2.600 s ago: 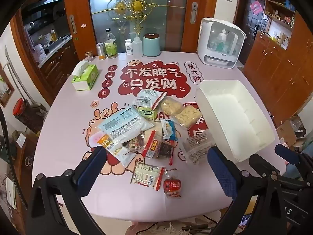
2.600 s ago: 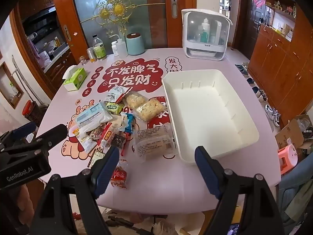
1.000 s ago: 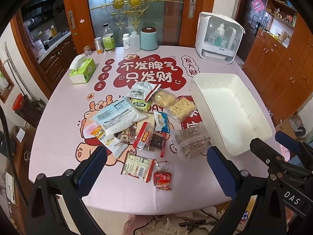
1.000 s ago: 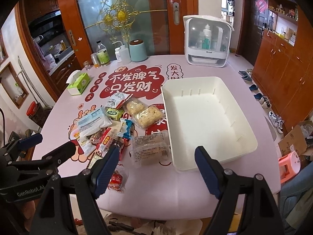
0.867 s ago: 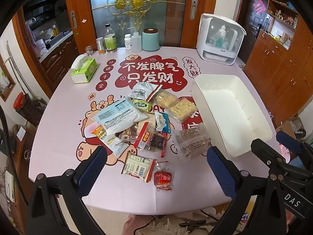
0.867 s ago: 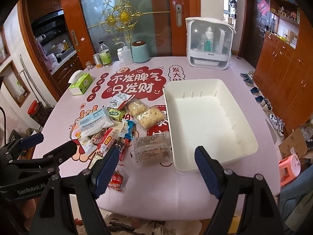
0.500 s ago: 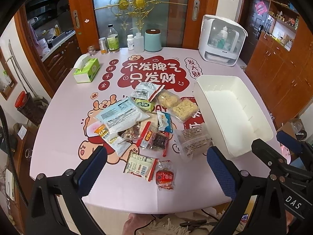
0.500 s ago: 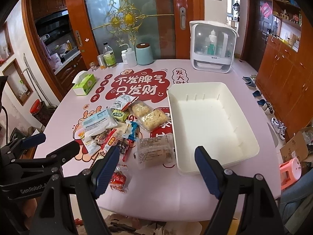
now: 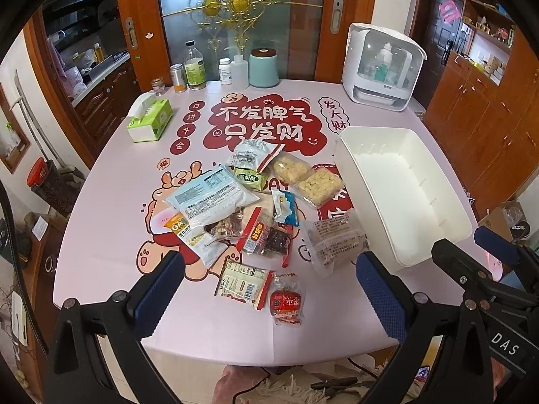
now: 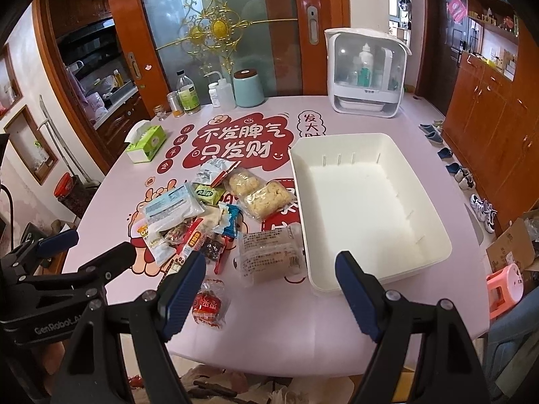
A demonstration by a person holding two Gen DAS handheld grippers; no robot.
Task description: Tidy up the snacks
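Note:
A pile of snack packets (image 9: 249, 208) lies in the middle of the pink table; it also shows in the right wrist view (image 10: 215, 215). Nearest me are a small red packet (image 9: 286, 303), a white barcode packet (image 9: 242, 282) and a clear wrapped cake (image 9: 337, 239). An empty white bin (image 9: 424, 259) stands right of the pile, also in the right wrist view (image 10: 438, 259). My left gripper (image 9: 269, 294) is open and empty, held above the table's near edge. My right gripper (image 10: 273, 293) is open and empty beside it.
A green tissue box (image 9: 150, 119) sits at the left. Bottles and a teal canister (image 9: 264, 67) line the far edge. A white sterilizer cabinet (image 9: 382, 67) stands at the far right. A pink stool (image 10: 505, 286) is on the floor to the right.
Both grippers have risen and pulled back a little, so the table looks smaller and further off. Nothing on the table has moved.

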